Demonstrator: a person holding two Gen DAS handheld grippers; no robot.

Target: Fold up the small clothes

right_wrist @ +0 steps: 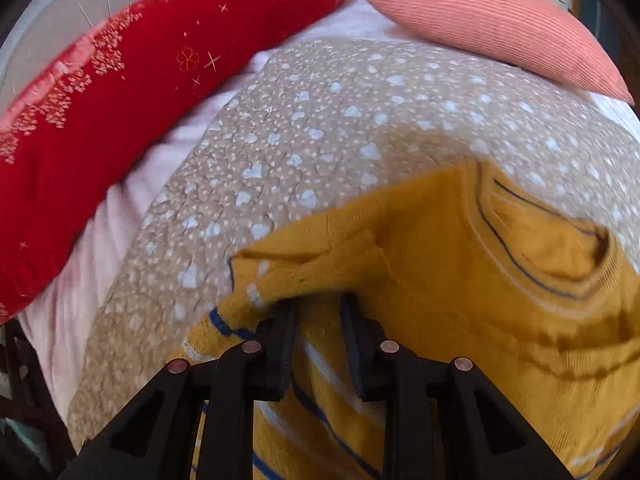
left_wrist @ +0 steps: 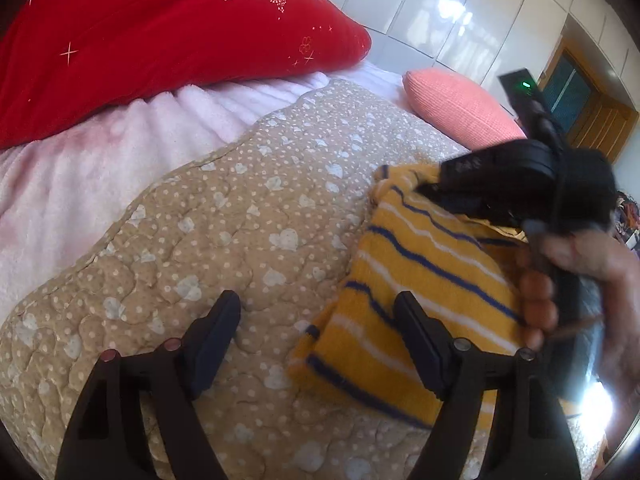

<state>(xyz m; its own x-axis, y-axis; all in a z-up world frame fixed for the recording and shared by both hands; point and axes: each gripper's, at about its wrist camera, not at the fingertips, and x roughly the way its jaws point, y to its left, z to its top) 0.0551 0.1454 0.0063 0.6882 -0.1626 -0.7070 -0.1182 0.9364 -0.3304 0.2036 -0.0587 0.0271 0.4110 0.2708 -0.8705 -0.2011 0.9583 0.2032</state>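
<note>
Trouble ahead: right hand-held gripper [right_wrist: 318,306] pinches the yellow sweater's [right_wrist: 460,280] fold thinly; left hand-held gripper [left_wrist: 320,312] gapes idle, so it may slip.

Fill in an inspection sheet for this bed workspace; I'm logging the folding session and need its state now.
Surface: tan heart-print quilt over a pale pink blanket.
Job's things: yellow striped sweater lying on the quilt, partly folded.
Clutter: red pillow and coral pillow at the far side.
Grippers: left tongs open, one finger over the sweater's edge; right tongs narrowly parted around a sweater fold, grip unclear.
Cables: nothing seen.
Surroundings: white glossy cabinets, wooden door.
</note>
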